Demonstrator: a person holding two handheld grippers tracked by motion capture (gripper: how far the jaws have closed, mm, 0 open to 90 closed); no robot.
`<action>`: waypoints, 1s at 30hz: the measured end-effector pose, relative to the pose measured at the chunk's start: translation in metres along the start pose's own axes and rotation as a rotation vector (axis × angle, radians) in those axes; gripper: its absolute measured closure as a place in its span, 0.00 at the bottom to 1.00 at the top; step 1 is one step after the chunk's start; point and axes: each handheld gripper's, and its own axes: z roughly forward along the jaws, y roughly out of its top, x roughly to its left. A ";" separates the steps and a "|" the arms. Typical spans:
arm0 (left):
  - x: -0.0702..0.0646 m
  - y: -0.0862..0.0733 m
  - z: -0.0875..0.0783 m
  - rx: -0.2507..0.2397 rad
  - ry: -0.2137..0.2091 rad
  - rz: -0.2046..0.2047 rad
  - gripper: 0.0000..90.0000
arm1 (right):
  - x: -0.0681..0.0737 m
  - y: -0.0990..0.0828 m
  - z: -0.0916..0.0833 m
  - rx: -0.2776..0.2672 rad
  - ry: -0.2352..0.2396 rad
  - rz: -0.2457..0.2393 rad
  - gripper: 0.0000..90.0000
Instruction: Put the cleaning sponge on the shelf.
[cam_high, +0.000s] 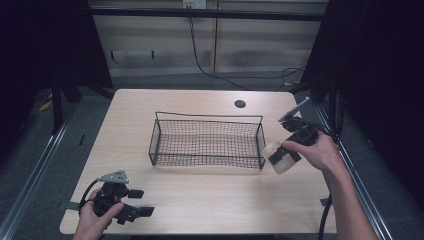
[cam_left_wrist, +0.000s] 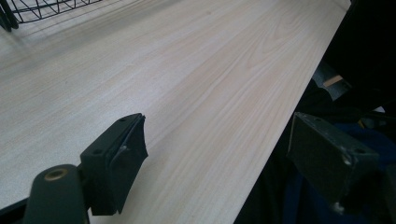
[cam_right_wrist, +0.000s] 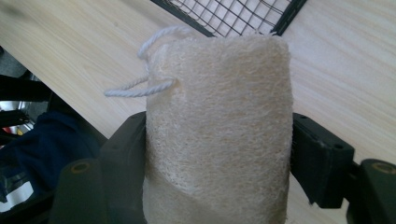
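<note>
Right gripper view: jaws pinch the loofah (cam_right_wrist: 217, 126) across its width (cord loop hanging free), just beside the wire basket (cam_high: 207, 142), likely for dropping in. Left gripper (cam_high: 134, 202) parked, jaws spread, empty.

The loofah sponge (cam_right_wrist: 217, 126) runs off the bottom edge of the right gripper view, so its lower end is out of sight, and its sides cover the inner faces of the jaws. From above, the right hand (cam_high: 320, 152) hides much of the right gripper (cam_high: 284, 156). The wire basket (cam_left_wrist: 42, 9) is cut off at the top left corner of the left gripper view. The near edge of the surface (cam_high: 210, 220) is cropped at the bottom of the high view.
</note>
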 end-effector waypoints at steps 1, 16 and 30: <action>0.000 0.000 0.000 0.000 -0.003 -0.001 0.21 | 0.001 0.002 -0.001 -0.001 0.002 -0.003 0.30; 0.000 0.000 0.001 0.004 -0.006 0.000 0.21 | 0.021 0.030 -0.007 -0.014 -0.012 -0.024 0.30; 0.000 0.000 0.000 0.002 -0.006 0.002 0.21 | 0.031 0.051 -0.007 -0.031 -0.034 0.014 0.30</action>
